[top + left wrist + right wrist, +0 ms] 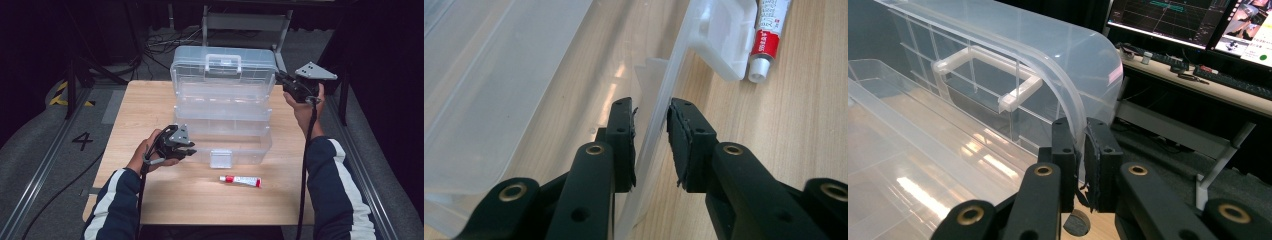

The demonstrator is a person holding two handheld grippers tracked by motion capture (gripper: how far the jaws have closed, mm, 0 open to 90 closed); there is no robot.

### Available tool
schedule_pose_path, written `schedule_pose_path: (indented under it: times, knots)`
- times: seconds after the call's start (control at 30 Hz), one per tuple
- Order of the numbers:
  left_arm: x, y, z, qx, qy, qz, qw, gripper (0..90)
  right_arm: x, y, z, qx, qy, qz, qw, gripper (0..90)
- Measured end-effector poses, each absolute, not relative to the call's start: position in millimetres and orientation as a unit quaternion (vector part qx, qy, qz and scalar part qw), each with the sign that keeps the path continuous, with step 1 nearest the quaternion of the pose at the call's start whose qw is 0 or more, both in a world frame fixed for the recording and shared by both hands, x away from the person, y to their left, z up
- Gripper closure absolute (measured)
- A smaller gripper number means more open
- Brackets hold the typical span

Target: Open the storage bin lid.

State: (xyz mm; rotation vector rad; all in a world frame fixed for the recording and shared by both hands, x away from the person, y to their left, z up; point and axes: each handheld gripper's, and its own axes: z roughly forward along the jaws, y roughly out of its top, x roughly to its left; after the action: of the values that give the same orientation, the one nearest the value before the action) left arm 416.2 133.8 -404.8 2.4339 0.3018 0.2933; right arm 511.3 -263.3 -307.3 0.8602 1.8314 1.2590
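A large clear plastic storage box (222, 117) with fold-out tiers stands open in the middle of the light wooden table (150, 200), its lid (222, 65) raised at the far side. The right gripper (280, 77) is at the far right corner, and its jaws are pressed together on the curved edge of the lid. The left gripper (192, 150) is at the near left of the box. Its jaws stand on both sides of the thin near wall (659, 120) of the bottom tray; one pad seems to touch the wall, but a small gap remains at the other, so the wall is not yet clamped. A small white tube with a red band (241, 180) lies on the table just near the box, outside it. I judge the opening is done; putting the tube inside and closing the box are left.
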Motion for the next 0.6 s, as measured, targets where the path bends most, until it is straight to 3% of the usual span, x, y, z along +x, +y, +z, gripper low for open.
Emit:
schedule_pose_path:
  times: [0.6]
  knots:
    - [416.0,133.4,-404.9,0.932,0.107,0.117,0.326,73.0,535.7,-262.2,-301.1,0.362,0.715,0.484,0.35,84.1]
